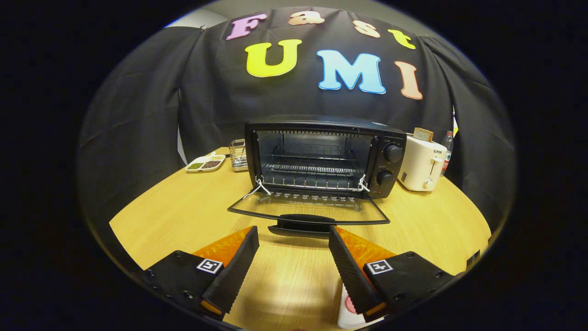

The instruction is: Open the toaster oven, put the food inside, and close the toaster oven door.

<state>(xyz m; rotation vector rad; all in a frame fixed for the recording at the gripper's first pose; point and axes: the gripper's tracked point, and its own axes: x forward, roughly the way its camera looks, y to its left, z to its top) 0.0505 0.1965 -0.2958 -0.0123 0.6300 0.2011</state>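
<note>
Fingers of the gripper (294,234) stand spread apart, holding nothing, above bare table (436,225). Just ahead, the toaster oven (321,156) sits with its door (308,209) dropped flat, handle edge nearest the fingertips.

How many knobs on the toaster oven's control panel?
2. Upper knob and lower knob, stacked on the toaster oven panel right of the open door. Tongs open, empty.
</note>
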